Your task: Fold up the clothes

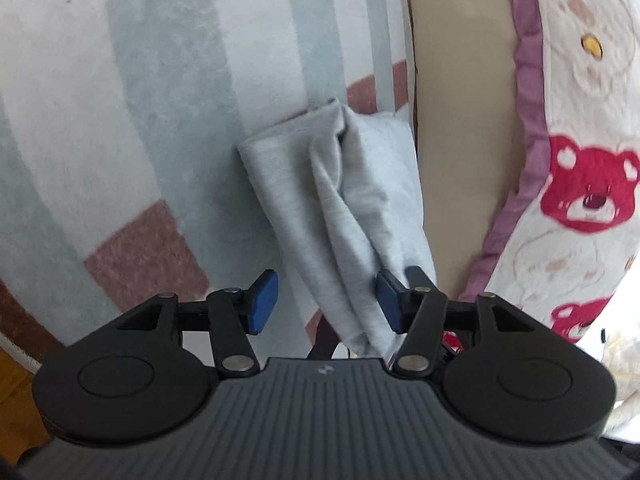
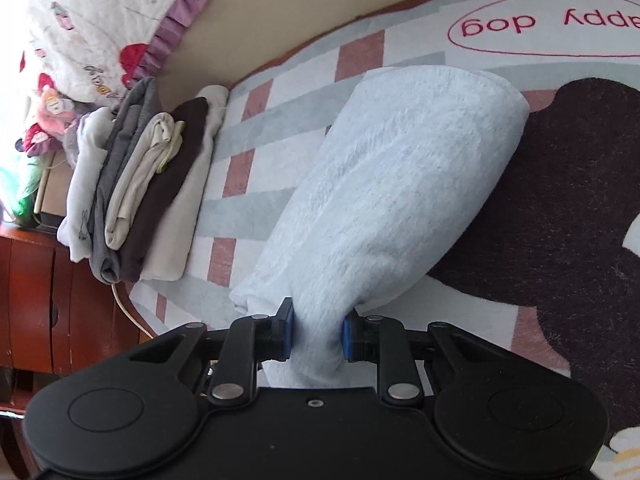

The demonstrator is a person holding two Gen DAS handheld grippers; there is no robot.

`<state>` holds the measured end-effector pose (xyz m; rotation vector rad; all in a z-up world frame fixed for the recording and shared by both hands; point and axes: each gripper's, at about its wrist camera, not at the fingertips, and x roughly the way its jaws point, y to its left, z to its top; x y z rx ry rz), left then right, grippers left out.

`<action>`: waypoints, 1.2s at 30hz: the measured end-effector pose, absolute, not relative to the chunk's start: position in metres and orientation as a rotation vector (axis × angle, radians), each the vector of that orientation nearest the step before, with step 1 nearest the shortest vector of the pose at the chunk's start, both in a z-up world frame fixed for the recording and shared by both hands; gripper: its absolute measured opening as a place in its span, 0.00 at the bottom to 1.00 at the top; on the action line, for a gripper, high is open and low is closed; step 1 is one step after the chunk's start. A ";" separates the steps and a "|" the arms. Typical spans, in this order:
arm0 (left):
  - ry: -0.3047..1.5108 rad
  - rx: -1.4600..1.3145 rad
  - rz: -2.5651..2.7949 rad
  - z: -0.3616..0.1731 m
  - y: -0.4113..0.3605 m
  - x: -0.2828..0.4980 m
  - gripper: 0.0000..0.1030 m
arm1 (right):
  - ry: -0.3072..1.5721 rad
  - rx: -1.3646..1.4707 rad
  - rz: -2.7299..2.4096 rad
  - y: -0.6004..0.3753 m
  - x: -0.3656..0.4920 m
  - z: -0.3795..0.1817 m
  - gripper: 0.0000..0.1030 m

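The right gripper (image 2: pixel 317 334) pinches the pale grey garment (image 2: pixel 392 184) on the checked blanket (image 2: pixel 256 128), near the folded stack (image 2: pixel 152 188). The left gripper (image 1: pixel 326 300) stands spread, cloth apparently brushing one pad.

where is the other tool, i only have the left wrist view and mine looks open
Observer: The right tool is shut on the light grey garment.
Operator: any finished pile around
Observer: Yes, a stack of folded clothes lies at the blanket's edge, left of the garment.
Operator: what's past that stack
Observer: A reddish wooden cabinet stands beyond it.
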<state>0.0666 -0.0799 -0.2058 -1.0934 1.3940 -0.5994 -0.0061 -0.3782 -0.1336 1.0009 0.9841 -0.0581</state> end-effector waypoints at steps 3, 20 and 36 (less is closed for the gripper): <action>1.349 -1.160 -0.580 -0.209 -0.077 0.068 0.70 | 1.009 1.017 -0.061 -0.380 0.001 -0.125 0.26; 1.312 -1.365 -0.638 -0.225 -0.095 0.072 0.78 | 0.973 1.248 -0.078 -0.395 -0.010 -0.126 0.26; 1.240 -1.213 -0.613 -0.230 -0.101 0.094 0.17 | 0.994 1.250 -0.042 -0.387 -0.015 -0.132 0.29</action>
